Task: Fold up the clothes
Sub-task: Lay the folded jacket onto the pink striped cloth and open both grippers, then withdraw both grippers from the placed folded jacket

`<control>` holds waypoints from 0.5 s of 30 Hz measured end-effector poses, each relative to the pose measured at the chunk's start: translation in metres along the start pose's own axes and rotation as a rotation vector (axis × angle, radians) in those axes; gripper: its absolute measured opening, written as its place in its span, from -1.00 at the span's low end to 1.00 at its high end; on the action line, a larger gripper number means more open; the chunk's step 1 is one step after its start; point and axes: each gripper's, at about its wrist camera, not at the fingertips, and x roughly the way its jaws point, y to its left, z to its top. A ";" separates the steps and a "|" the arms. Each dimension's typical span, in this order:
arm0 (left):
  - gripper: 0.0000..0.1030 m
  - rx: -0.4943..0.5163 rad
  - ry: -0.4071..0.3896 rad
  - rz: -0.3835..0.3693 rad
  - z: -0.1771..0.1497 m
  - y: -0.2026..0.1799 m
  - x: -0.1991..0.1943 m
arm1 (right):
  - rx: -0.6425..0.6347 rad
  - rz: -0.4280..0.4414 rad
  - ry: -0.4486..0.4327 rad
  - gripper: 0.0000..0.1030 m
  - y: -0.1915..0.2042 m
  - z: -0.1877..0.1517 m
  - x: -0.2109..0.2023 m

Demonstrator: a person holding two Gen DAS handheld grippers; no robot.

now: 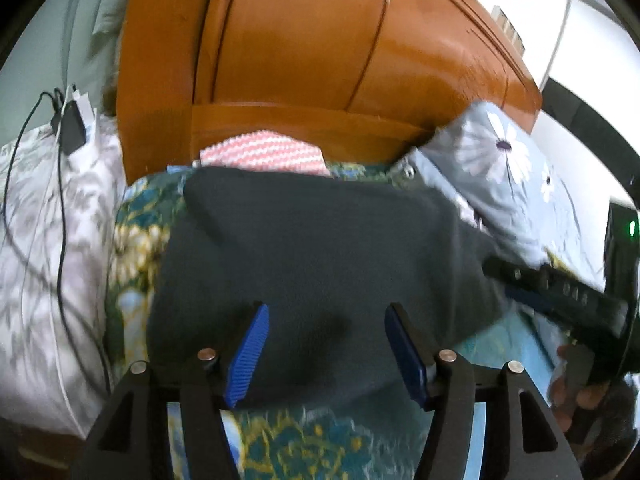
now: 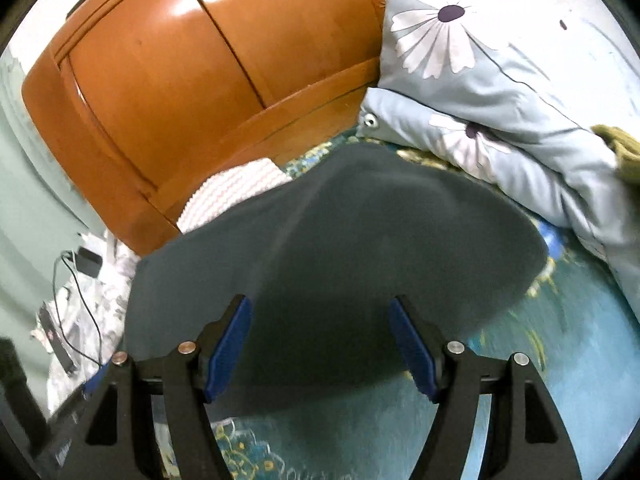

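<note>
I see the dark garment [image 1: 320,248] spread on the bed [image 2: 560,340], far edge toward the wooden headboard [image 1: 280,60]. Both my left gripper [image 1: 326,350] and right gripper [image 2: 320,344] hover over its near edge, jaws wide and empty, about equally near.

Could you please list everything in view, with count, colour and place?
garment: one, dark grey, spread on the bed under both tools
bedspread: one, teal floral, beneath the garment
cloth: one, pink-and-white zigzag, behind the garment
headboard: one, orange-brown wood, at the back
duvet: one, pale blue with daisies, bunched right
charger: one, black, with cable, on grey-patterned bedding left
left tool: open over the garment
right tool: open over the garment
</note>
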 end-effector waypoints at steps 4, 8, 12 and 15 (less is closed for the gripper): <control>0.42 -0.025 0.051 0.015 -0.026 0.001 0.005 | 0.011 -0.047 0.014 0.41 0.015 -0.022 -0.008; 0.60 -0.071 0.075 0.007 -0.040 0.008 0.005 | 0.048 -0.057 0.016 0.41 0.022 -0.044 -0.012; 1.00 -0.090 0.070 0.012 -0.045 0.015 0.001 | 0.052 -0.046 0.021 0.41 0.032 -0.061 -0.011; 1.00 -0.089 0.055 0.015 -0.046 0.019 0.000 | -0.009 -0.079 0.029 0.42 0.042 -0.069 -0.007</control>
